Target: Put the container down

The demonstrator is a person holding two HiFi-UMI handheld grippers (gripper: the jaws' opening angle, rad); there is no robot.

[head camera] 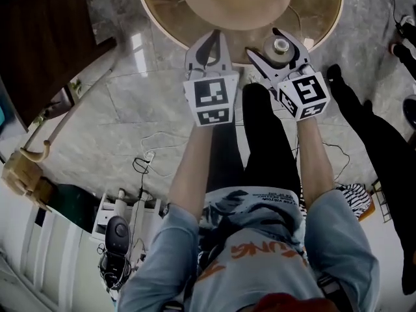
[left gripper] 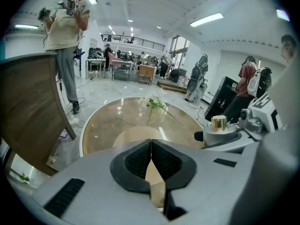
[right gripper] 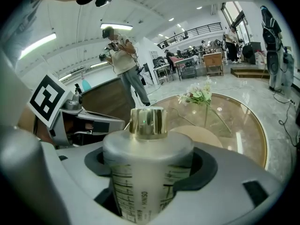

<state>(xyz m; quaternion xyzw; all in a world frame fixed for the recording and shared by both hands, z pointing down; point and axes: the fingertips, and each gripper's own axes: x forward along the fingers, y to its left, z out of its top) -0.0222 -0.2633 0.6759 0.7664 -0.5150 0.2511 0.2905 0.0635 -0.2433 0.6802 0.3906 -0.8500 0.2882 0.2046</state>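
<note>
The frosted white cylindrical bottle with a shiny gold cap [right gripper: 146, 172] runs off the bottom edge of the right gripper view, so its base is hidden and I cannot tell whether it rests on anything. The dark print down its side is too small to read. The right claw [head camera: 272, 44] is clamped on it, with the black rubbery pads [right gripper: 199, 172] pressed against its sides just under the rounded shoulder. In the head view only the cap and shoulder show between those smooth grey jaws. Past the claw's tips lies the round glass-topped table [right gripper: 253, 135], glossy and brown, with a white-flowered stem [right gripper: 199, 95] on it further ahead. Just beside the right claw, on its left, the left claw [left gripper: 151, 156] has its ribbed black pads pressed together with nothing between them
</note>
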